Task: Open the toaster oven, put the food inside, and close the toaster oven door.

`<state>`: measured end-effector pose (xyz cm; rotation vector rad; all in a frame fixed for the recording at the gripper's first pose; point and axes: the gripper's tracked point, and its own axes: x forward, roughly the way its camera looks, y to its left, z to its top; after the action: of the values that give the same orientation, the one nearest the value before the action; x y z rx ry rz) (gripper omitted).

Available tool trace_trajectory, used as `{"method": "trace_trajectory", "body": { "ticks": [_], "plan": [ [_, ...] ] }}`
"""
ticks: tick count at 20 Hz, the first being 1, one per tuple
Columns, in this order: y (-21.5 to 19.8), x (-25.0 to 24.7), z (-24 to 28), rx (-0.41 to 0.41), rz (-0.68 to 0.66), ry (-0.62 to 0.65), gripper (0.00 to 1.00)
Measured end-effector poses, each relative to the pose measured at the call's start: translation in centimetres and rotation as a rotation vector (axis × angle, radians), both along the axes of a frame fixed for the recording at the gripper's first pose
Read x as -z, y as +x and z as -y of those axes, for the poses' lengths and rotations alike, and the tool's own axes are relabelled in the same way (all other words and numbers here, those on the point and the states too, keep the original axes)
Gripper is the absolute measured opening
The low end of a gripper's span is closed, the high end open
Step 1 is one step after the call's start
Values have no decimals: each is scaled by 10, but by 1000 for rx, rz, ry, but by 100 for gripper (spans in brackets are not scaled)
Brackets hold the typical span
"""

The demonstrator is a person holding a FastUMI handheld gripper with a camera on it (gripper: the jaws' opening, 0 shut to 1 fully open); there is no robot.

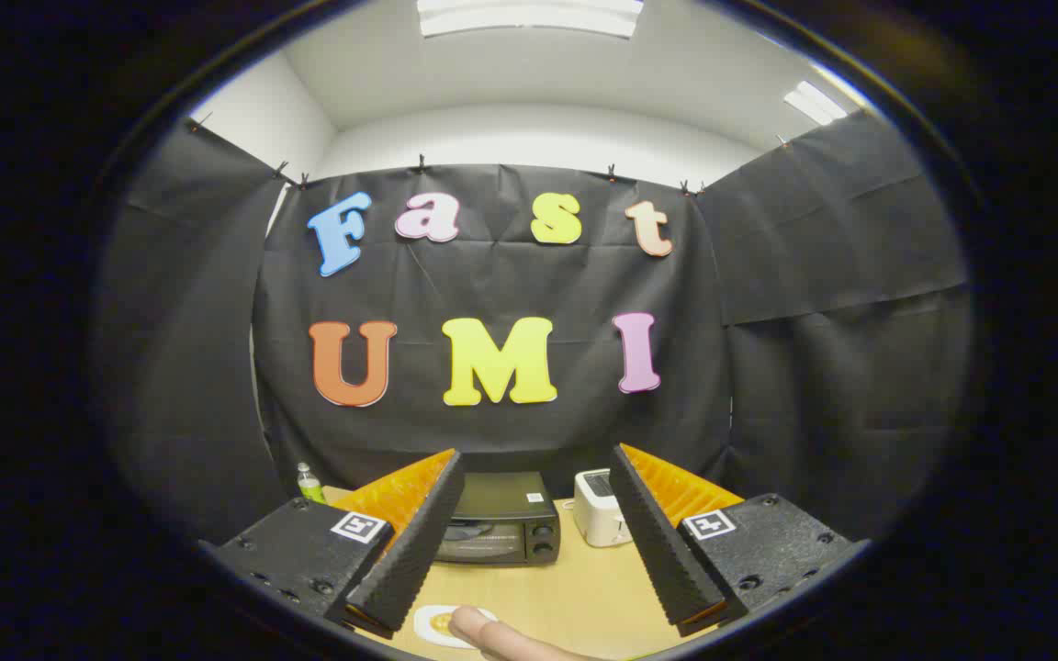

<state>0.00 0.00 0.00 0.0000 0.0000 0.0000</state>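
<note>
Fingers of the gripper [534, 468] stand spread wide, grasping nothing, held above the wooden table [584, 588]. Beyond them the black toaster oven [501, 519] sits with its door closed, a white toaster [601, 508] just beside it and a green bottle [309, 484] off to the other side. Near the fingers' bases, a white plate holding food [437, 624] lies on the table, with a person's finger [492, 635] touching its edge.

The gripper [536, 473] has two long wedge-shaped fingers [414, 542] at the bottom of the frame, black with finely ribbed inner faces and orange ridged outer sides. Each finger rises from a black textured block set with dark screws and bearing a small square black-and-white marker. A bare fingertip [483, 629] pokes in at the lower centre.
</note>
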Motion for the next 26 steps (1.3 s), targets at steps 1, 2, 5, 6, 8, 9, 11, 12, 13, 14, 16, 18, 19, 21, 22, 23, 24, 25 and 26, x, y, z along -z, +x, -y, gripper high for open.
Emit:
{"method": "trace_trajectory", "body": {
  "ticks": [1, 2, 5, 6, 8, 9, 11, 12, 13, 14, 16, 18, 19, 21, 22, 23, 24, 25, 26],
  "plan": [
    [8, -2, 4, 5, 4, -13, 100],
    [15, -1, 11, 24, 7, -28, 100],
    [31, 13, 21, 52, 0, -43, 100],
    [32, 19, 17, 33, -11, -46, 100],
    [33, 22, 17, 16, -22, -64, 100],
    [30, 24, 17, 7, -33, -64, 100],
    [22, 19, 10, -18, -29, -40, 100],
    [18, 16, 10, -16, -17, -19, 100],
    [14, 17, 6, -19, -24, -7, 100],
    [9, 20, -2, -35, -28, -4, 100],
    [1, 20, -11, -49, -27, -22, 100],
    [-3, 23, -15, -39, -26, -39, 100],
    [-5, 26, -16, -30, -36, -38, 100],
    [-10, 35, -20, -28, -71, -27, 100],
    [-10, 35, -23, -29, -75, -21, 100],
    [-11, 35, -24, -31, -74, -20, 100],
    [-10, 36, -27, -34, -74, -24, 100],
    [-11, 40, -29, -40, -76, -24, 100],
    [-11, 48, -33, -51, -83, -25, 100]
  ]
}}
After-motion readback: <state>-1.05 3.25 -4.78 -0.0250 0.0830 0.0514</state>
